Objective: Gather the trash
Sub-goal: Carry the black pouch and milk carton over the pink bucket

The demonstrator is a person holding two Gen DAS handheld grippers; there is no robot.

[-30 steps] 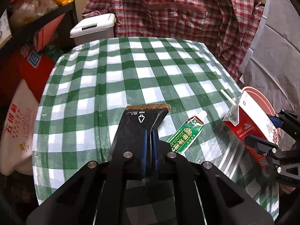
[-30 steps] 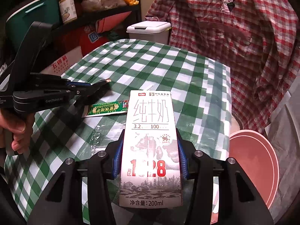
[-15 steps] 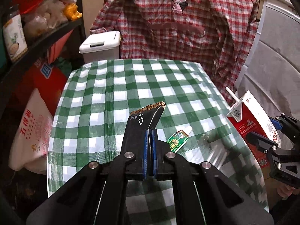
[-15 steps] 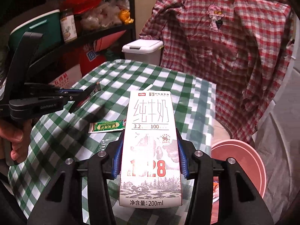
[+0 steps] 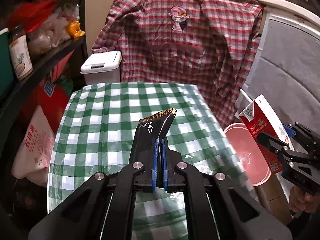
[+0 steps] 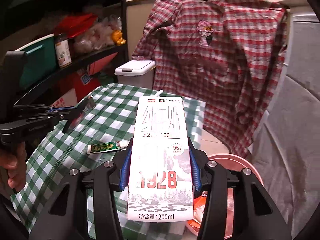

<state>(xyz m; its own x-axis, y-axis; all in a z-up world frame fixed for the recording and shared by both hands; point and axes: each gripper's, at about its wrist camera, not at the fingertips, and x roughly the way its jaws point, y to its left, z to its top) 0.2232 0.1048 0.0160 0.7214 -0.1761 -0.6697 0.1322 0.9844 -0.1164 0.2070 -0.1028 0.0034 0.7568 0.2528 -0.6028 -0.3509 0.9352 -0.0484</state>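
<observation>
A: What fills the back of the room?

B: A red plaid shirt point(image 5: 180, 46) hangs at upper centre, draped over a pale ledge. Left of it stands a white lidded bin point(image 5: 101, 68).

A: And the left edge?

B: A dark shelf point(image 5: 50, 52) with a jar point(image 5: 20, 58) and bagged goods.

A: The middle?

B: A surface under green-checked cloth point(image 5: 112, 124). At right, grey fabric point(image 5: 284, 92). Dim, warm light.
</observation>
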